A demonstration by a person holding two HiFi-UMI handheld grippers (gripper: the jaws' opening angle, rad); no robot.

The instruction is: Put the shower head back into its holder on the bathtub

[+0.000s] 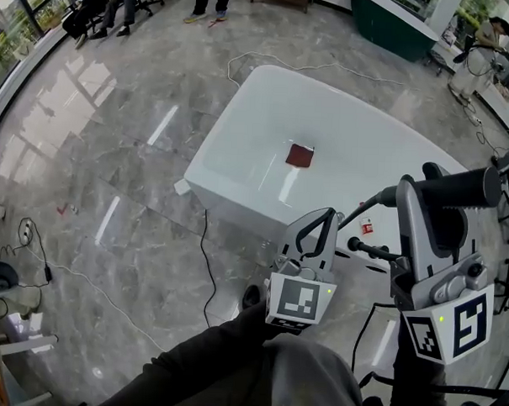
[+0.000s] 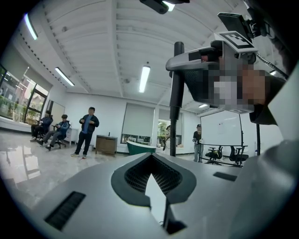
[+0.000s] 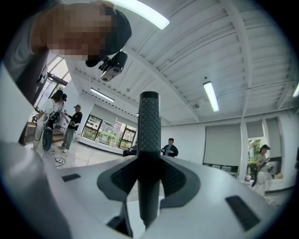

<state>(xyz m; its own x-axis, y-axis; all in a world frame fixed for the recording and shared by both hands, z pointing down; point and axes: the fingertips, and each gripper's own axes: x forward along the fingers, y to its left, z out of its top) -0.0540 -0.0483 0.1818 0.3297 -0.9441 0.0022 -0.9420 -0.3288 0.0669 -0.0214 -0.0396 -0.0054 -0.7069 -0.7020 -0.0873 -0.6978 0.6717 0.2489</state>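
Black rod-shaped shower head [image 1: 467, 187] with knurled grip, clamped crosswise in the right gripper's [image 1: 423, 195] closed jaws, held near the glossy white bathtub [image 1: 238, 193], left gripper [image 1: 322, 219] just beside, jaws together, empty.

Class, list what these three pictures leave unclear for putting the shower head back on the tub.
1. Head view: no holder can be picked out on the bathtub; the right gripper hides its near end.
2. Right gripper view: only the shower head handle shows, between shut jaws; its spray face appears nowhere.
3. Head view: the dark red thing in the tub is too small to identify.
4. Both gripper views face the ceiling; tub out of frame.
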